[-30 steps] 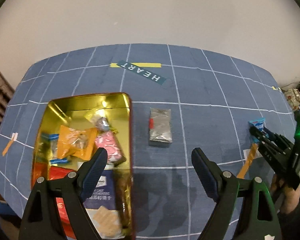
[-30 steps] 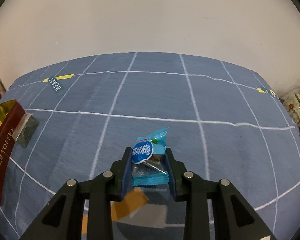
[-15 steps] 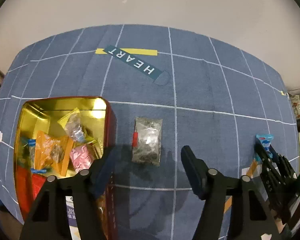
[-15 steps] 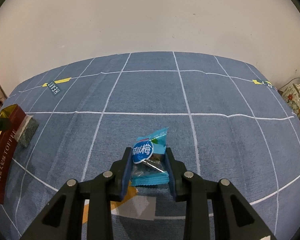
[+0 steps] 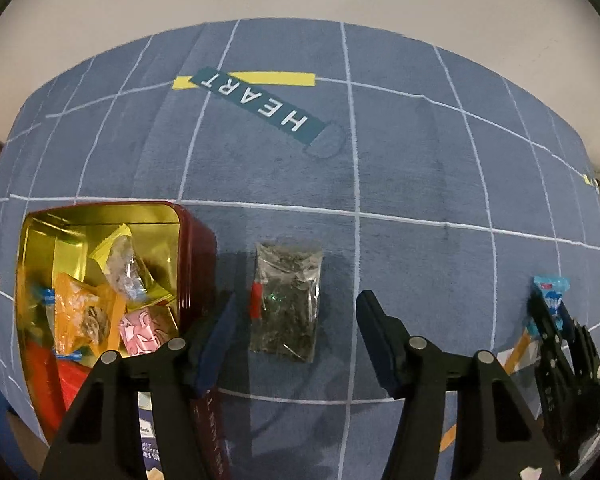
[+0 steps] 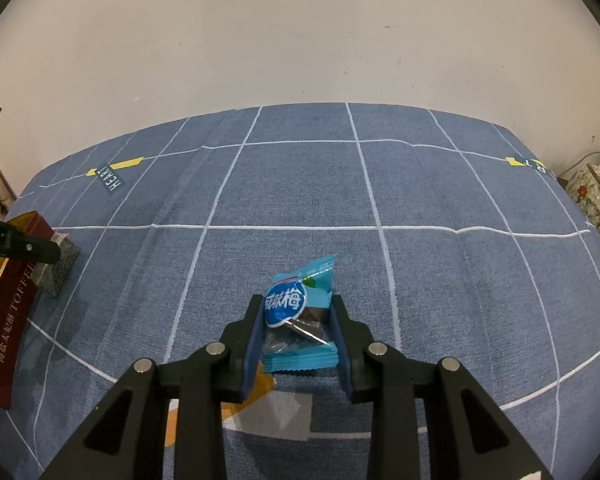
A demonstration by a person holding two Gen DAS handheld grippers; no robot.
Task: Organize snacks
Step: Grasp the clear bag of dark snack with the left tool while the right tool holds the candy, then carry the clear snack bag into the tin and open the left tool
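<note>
A clear packet of dark dried snack (image 5: 287, 300), marked with a small red tab on its left edge, is seen lying flat on the blue grid-lined mat (image 5: 420, 168) in the left wrist view. It is framed by the left gripper (image 5: 294, 320), whose blue-padded fingers are spread wide; the packet sits between the two tips, closer to the left one, and nothing is gripped. At about 9 o'clock from the packet, just beside it, an open dark-red toffee tin (image 5: 198, 248) with a gold interior is found. Inside it an orange-wrapped sweet (image 5: 80, 312), a pink-wrapped sweet (image 5: 140, 330) and a clear wrapped sweet (image 5: 124, 268) are piled together. At 12 o'clock from the packet, well apart, a dark label reading HEART (image 5: 256, 100) is printed across a yellow strip on the mat.

In the right wrist view, a blue plum-candy packet (image 6: 298, 316) with a round blue-and-white logo is pinched upright between the narrowly closed fingers of the right gripper (image 6: 296, 320); its crimped lower edge is pressed between the pads. The same gripper is visible at roughly 3 o'clock in the left wrist view, well apart from the clear packet. At 9 o'clock in the right wrist view, the tin's lettered side and the clear packet are visible beneath one finger of the left gripper.
</note>
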